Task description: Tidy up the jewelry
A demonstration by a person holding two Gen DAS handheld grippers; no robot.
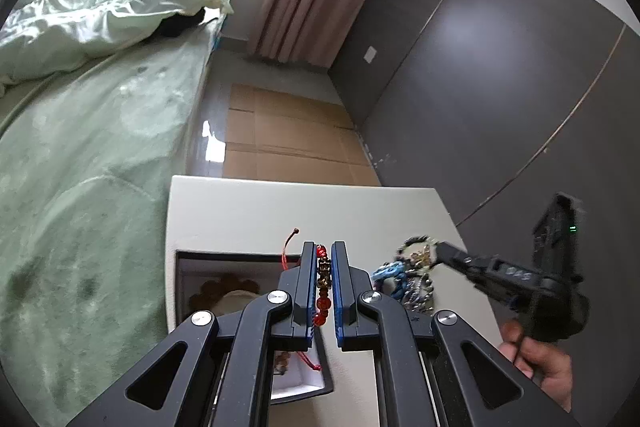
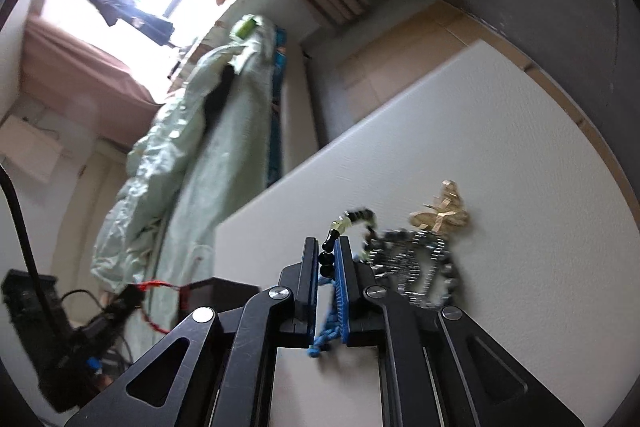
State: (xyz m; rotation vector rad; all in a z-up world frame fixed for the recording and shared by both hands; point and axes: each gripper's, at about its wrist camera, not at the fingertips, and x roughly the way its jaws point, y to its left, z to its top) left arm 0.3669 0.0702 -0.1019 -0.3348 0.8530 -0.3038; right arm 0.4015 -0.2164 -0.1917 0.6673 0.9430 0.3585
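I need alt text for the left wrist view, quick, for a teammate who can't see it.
The left hand-held gripper is shut on a red and gold bead bracelet above an open box on a white table. To its right, the right hand-held gripper reaches into a pile of jewelry; a bed lies left.

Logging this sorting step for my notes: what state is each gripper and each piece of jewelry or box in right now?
Left gripper: shut on the red bead bracelet.
Red bead bracelet: held between the fingers, above the box.
Right gripper: shut on the black bead bracelet.
Black bead bracelet: one end pinched, rest trailing to the pile.
Jewelry pile: tangled on the white table.
Box: open, beads inside.
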